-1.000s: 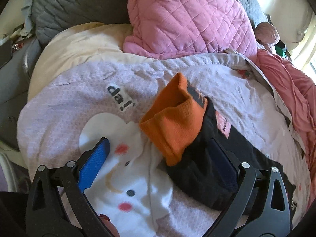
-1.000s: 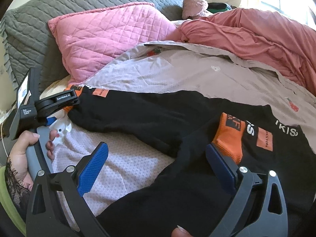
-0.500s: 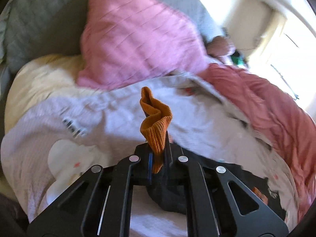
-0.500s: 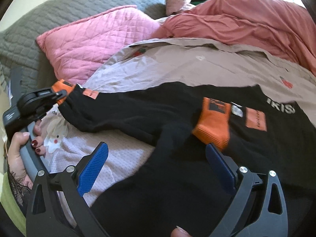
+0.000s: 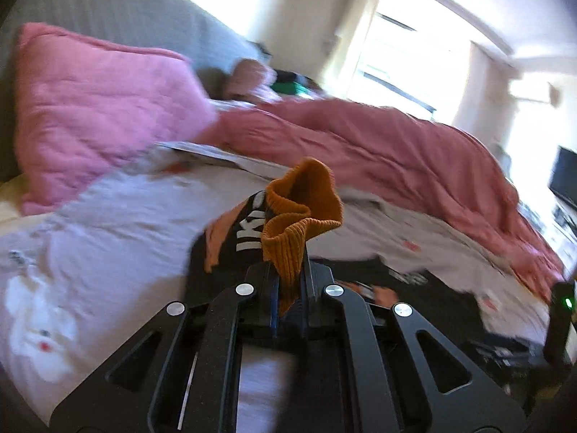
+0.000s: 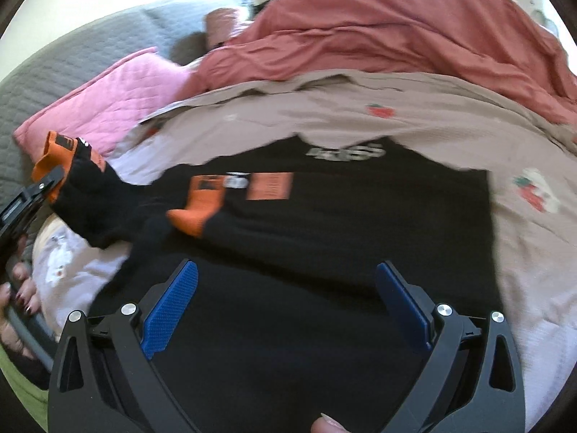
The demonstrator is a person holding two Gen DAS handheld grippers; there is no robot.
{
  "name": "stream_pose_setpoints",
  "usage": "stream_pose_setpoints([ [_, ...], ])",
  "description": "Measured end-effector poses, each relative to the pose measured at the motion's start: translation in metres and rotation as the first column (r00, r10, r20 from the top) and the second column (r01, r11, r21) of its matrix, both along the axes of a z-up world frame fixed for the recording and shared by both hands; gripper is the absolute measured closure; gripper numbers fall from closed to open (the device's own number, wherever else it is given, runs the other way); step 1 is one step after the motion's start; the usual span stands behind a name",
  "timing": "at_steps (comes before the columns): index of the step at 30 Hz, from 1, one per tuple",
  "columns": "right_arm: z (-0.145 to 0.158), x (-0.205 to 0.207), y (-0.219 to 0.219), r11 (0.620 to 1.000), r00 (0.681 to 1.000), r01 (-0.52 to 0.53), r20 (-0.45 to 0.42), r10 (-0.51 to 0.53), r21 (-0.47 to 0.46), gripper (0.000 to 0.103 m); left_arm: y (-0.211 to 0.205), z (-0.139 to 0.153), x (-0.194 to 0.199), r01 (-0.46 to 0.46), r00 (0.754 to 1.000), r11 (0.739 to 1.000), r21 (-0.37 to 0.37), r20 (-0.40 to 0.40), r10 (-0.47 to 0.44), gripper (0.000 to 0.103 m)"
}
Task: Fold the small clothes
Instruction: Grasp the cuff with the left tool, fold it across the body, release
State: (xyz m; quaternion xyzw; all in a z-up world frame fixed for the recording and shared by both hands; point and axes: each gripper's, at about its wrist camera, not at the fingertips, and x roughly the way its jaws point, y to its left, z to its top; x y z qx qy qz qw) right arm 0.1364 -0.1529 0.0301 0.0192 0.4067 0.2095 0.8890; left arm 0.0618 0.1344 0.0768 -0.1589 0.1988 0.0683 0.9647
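A small black sweater point(image 6: 342, 223) with orange cuffs and white lettering lies spread on the pale printed sheet point(image 6: 432, 119). My left gripper point(image 5: 288, 281) is shut on one orange ribbed cuff point(image 5: 299, 216), lifting that sleeve off the bed. In the right wrist view this raised cuff point(image 6: 54, 158) shows at the far left, clamped in the left gripper point(image 6: 47, 180). The other orange cuff point(image 6: 196, 213) lies folded onto the sweater's chest. My right gripper point(image 6: 285, 299) hangs open over the sweater's lower body, nothing between its blue pads point(image 6: 169, 303).
A pink quilted pillow point(image 5: 101, 115) leans on the grey headboard point(image 6: 72, 61) at the back. A rumpled salmon blanket point(image 6: 414, 25) is heaped along the far side. A hand with dark red nails point(image 6: 21, 288) holds the left gripper's handle.
The left gripper closed on the orange cuff and lifted it up and to the right, swinging its view toward the window. The right gripper moved across the sweater toward its body, staying open.
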Motion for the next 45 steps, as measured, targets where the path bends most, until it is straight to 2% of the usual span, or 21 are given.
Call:
stream_pose_setpoints([
  [6,-0.002,-0.001,-0.039,0.997,0.997,0.076,-0.003,-0.076,-0.009,0.005,-0.060,-0.023,0.019,0.181,0.980,0.983,0.038,-0.092,-0.177,0.101],
  [9,-0.002,-0.002,-0.049,0.995,0.995,0.097,-0.002,-0.097,-0.008,0.005,-0.086,-0.041,0.027,0.267,0.954,0.959,0.098,-0.167,-0.248,0.101],
  [18,0.002,-0.001,-0.057,0.994,0.994,0.110,-0.002,-0.110,0.017,0.005,-0.135,-0.072,0.033,0.427,0.884,0.884,0.193,-0.293,-0.363,0.100],
  [21,0.002,0.000,-0.058,0.993,0.994,0.109,-0.025,-0.108,0.047,0.005,-0.144,-0.083,0.035,0.476,0.853,0.859,0.189,-0.338,-0.398,0.096],
  [25,0.000,0.004,-0.058,0.990,0.993,0.104,-0.069,-0.098,0.097,0.005,-0.148,-0.086,0.033,0.539,0.810,0.832,0.133,-0.353,-0.468,0.082],
  [29,-0.006,0.007,-0.048,0.985,0.990,0.078,-0.129,-0.058,0.153,0.005,-0.147,-0.085,0.028,0.565,0.789,0.820,0.094,-0.353,-0.503,0.075],
  [31,-0.009,0.009,-0.041,0.982,0.987,0.068,-0.152,-0.042,0.174,0.005,-0.142,-0.080,0.025,0.564,0.791,0.822,0.076,-0.335,-0.511,0.071],
  [33,-0.013,0.012,-0.033,0.982,0.985,0.058,-0.170,-0.027,0.181,0.005,-0.131,-0.072,0.020,0.547,0.808,0.835,0.059,-0.299,-0.508,0.064],
  [36,-0.020,0.014,-0.018,0.981,0.979,0.033,-0.202,0.007,0.191,0.005,-0.105,-0.062,0.016,0.487,0.850,0.873,0.025,-0.242,-0.467,0.056],
  [39,-0.027,0.014,0.002,0.980,0.973,-0.008,-0.224,0.053,0.200,0.006,-0.072,-0.058,0.018,0.355,0.912,0.935,0.011,-0.223,-0.344,0.051],
  [40,-0.029,0.014,0.008,0.980,0.972,-0.019,-0.225,0.064,0.197,0.008,-0.064,-0.057,0.020,0.322,0.924,0.947,0.002,-0.221,-0.313,0.049],
  [41,-0.031,0.014,0.014,0.982,0.971,-0.028,-0.227,0.071,0.189,0.014,-0.056,-0.057,0.020,0.281,0.936,0.960,-0.005,-0.218,-0.275,0.048],
  [42,-0.034,0.016,0.022,0.983,0.969,-0.036,-0.233,0.078,0.181,0.019,-0.050,-0.056,0.021,0.254,0.944,0.967,-0.007,-0.216,-0.249,0.046],
  [45,-0.042,0.019,0.035,0.987,0.973,-0.026,-0.224,0.062,0.161,0.028,-0.033,-0.052,0.022,0.147,0.968,0.989,0.012,-0.209,-0.142,0.039],
])
